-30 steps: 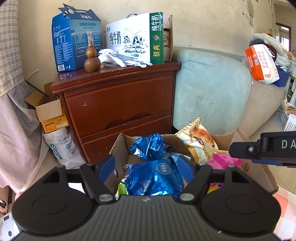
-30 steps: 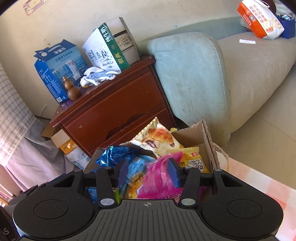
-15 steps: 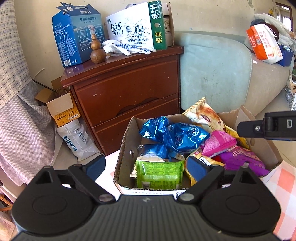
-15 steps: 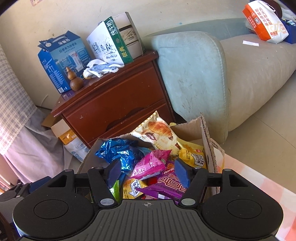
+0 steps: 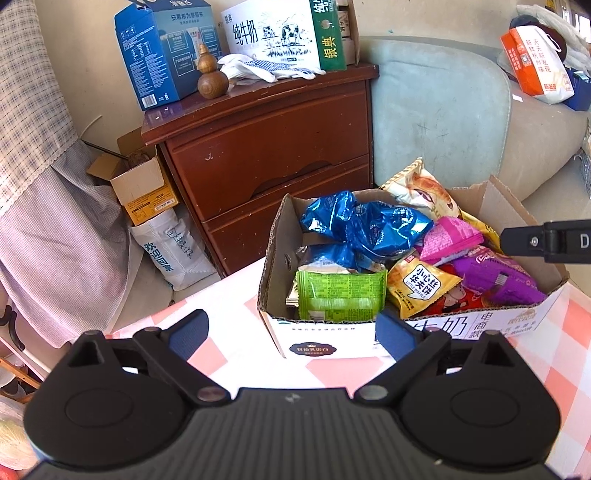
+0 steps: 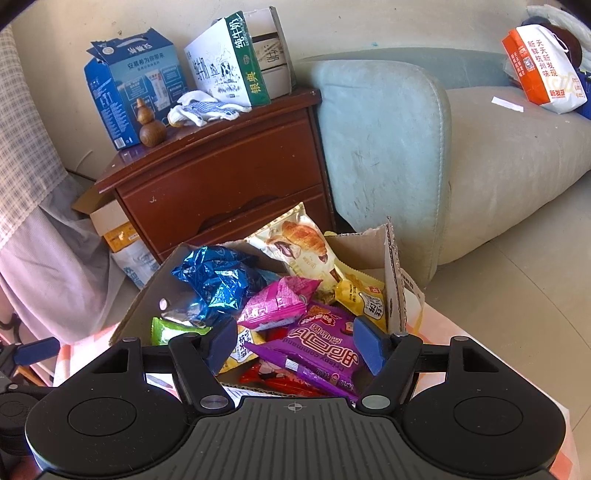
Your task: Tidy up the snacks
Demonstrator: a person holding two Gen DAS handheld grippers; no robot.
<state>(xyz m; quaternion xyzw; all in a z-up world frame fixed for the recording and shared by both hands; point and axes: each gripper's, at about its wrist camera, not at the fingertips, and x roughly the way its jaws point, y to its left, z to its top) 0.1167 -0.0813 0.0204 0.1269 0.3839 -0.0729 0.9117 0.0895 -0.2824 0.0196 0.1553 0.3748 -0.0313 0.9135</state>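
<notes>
With both grippers' fingers wide and empty, we judge the box packed, snacks seemingly all stowed.

Milk carton and gourd top the wooden nightstand.

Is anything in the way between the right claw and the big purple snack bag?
Nothing visible. The right claw is open right above the purple bag, which lies on top of the other snacks in the box. No other bag covers it.
</notes>
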